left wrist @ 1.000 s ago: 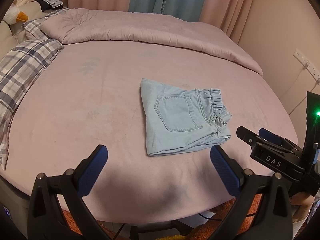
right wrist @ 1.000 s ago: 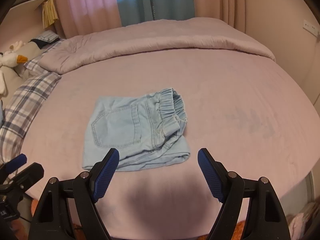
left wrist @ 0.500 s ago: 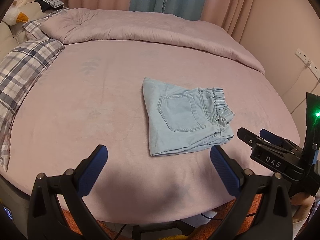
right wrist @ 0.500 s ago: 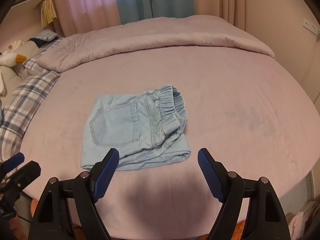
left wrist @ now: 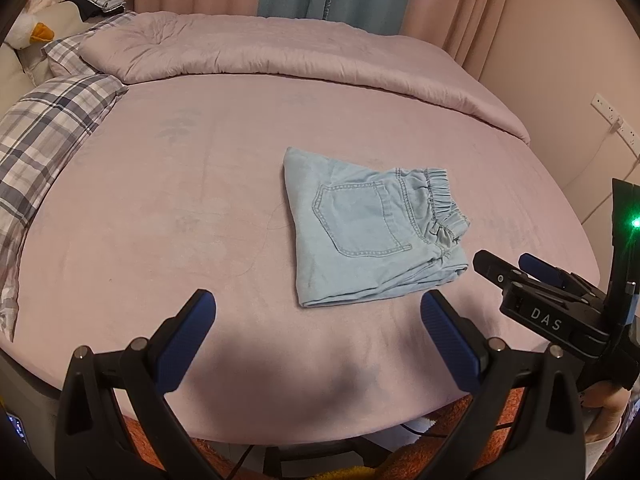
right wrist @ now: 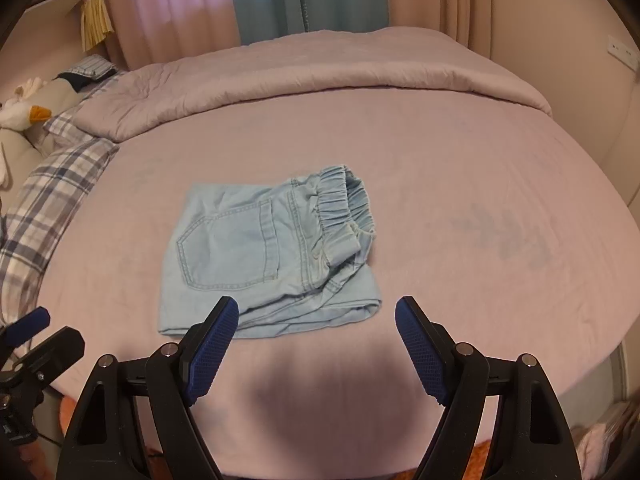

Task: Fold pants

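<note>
Light blue denim pants (left wrist: pixel 372 228) lie folded into a small square on the pink bed sheet (left wrist: pixel 180 208), back pocket up and elastic waistband to the right. In the right wrist view the pants (right wrist: pixel 256 256) sit just beyond the fingers. My left gripper (left wrist: pixel 316 300) hangs open over the bed's near edge, just short of the pants, with nothing between its blue pads. My right gripper (right wrist: pixel 317 304) is open too and holds nothing; it also shows at the right of the left wrist view (left wrist: pixel 504 260). The left gripper (right wrist: pixel 56 326) appears at the left edge of the right wrist view.
A folded pink duvet (left wrist: pixel 280 52) runs along the far side of the bed. Plaid pillows (left wrist: pixel 44 132) and a stuffed duck (left wrist: pixel 32 32) lie at the left. Curtains hang behind, a wall with a socket (left wrist: pixel 608 116) stands at the right, and an orange rug (left wrist: pixel 400 456) lies below.
</note>
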A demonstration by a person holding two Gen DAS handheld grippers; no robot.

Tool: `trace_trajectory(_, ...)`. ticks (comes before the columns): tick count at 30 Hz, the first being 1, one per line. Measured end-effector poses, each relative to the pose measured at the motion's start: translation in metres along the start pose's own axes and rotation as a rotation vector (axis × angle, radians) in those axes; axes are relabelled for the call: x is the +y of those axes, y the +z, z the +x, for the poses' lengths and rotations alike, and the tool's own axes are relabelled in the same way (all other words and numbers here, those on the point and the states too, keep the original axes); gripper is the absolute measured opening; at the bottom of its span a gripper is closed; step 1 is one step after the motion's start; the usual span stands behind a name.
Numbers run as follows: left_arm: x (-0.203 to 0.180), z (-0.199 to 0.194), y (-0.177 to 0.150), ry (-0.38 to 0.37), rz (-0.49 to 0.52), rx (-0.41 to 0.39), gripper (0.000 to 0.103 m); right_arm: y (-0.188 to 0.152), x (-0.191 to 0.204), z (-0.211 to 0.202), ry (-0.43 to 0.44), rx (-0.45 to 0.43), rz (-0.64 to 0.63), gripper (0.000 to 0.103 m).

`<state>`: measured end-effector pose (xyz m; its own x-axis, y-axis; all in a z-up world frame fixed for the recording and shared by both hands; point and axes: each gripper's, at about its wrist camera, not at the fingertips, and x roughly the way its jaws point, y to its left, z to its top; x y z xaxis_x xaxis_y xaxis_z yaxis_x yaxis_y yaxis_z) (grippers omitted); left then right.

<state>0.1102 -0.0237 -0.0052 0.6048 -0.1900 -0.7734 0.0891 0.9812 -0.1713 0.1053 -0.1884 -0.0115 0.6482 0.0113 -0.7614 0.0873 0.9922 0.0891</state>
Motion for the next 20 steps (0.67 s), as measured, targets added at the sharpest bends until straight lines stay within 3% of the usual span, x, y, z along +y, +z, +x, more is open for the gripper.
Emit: trace_trajectory(20,0.0022,-0.0042,0.0001,-0.003,-0.007,-0.013,0.102,-0.0016,-0.0007,0.0010,-0.005,0.006,0.001,0.081)
